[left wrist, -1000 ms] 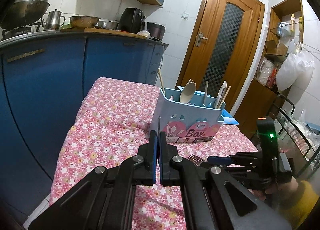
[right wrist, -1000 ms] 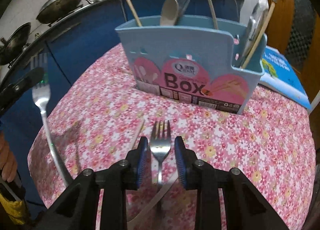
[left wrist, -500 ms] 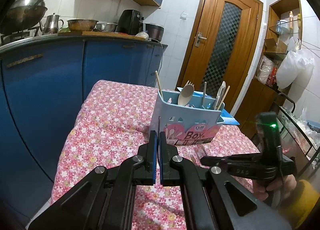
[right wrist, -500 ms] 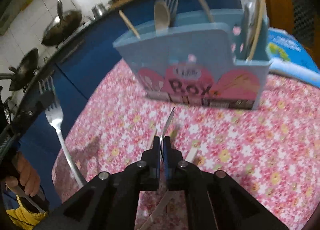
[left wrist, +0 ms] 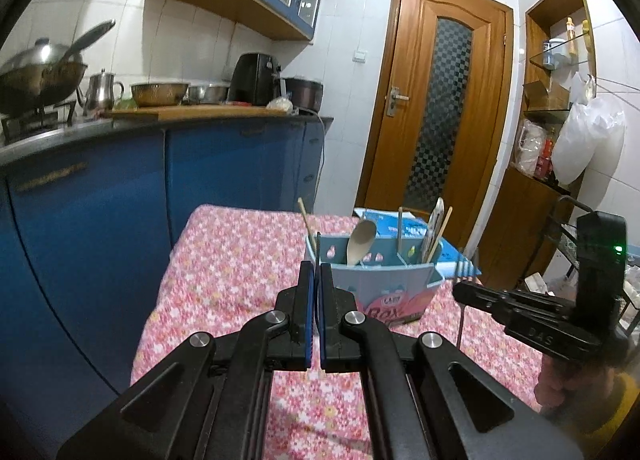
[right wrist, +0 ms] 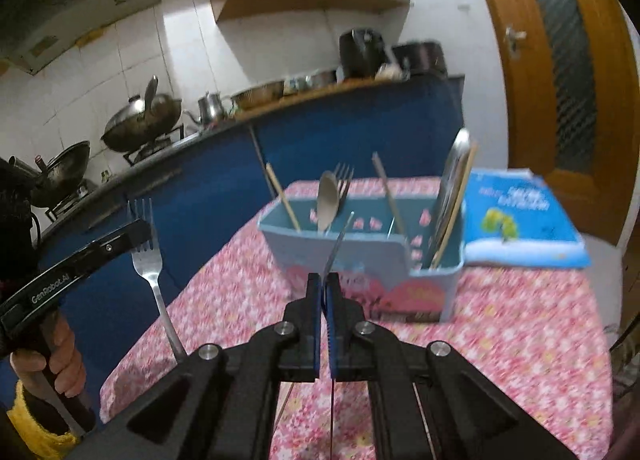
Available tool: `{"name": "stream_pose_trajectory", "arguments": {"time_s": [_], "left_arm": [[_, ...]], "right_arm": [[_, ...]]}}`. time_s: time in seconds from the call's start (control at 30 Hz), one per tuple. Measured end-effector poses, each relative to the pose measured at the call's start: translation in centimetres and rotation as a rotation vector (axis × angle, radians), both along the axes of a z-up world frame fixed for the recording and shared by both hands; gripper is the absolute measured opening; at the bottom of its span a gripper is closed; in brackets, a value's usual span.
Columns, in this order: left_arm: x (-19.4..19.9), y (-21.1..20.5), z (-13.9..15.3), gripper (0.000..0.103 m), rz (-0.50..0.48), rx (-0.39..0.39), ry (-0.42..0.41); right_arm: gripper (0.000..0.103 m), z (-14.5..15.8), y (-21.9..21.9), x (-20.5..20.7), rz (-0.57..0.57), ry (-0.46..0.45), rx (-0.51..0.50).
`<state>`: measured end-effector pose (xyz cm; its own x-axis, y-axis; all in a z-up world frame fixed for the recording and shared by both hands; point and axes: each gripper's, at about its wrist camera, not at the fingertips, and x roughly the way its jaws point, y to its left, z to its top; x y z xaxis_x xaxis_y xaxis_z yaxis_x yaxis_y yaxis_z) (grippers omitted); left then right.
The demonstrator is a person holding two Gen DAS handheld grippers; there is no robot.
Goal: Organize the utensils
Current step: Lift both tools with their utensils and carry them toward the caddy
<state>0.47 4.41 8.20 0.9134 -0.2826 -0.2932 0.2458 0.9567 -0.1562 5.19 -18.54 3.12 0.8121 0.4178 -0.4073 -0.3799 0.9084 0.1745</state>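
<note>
Since the earlier frame, your right tool (right wrist: 324,280) has closed on the second stainless-steel fork (right wrist: 338,244) and lifted it off the pink floral tablecloth (right wrist: 520,340) of the table. Your left tool (left wrist: 316,272) has also risen slightly.

Right tool: pads pressed together, pinching that fork edge-on. Its thin metal line points toward the light-blue plastic utensil box (right wrist: 400,260); its tines show beside the box in the left wrist view.

Left tool: pads pressed together on the first stainless-steel fork (right wrist: 146,252), held upright, tines up, left of the box in the right wrist view.

The box stands on the tablecloth ahead of both tools. It holds a beige spoon (right wrist: 327,200), a fork, wooden chopsticks (right wrist: 284,200) and a steel utensil at its right end. A blue booklet (right wrist: 520,216) lies just behind the box.
</note>
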Motion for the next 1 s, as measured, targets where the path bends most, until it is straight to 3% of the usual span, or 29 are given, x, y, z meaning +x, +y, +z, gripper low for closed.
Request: {"name": "stream_pose_trajectory", "arguments": {"time_s": [0.3, 0.7, 1.0], "left_arm": [[1.9, -0.6, 3.3, 0.000, 0.051, 0.021, -0.061], [7.0, 0.0, 8.3, 0.000, 0.150, 0.035, -0.128], [10.8, 0.3, 9.7, 0.000, 0.220, 0.055, -0.168]], "right_arm": [[0.003, 3.2, -1.3, -1.1, -0.058, -0.130, 0.003], [0.003, 5.1, -3.2, 0.6, -0.088, -0.175, 0.035], [0.003, 5.3, -3.9, 2.2, -0.111, -0.185, 0.032]]}}
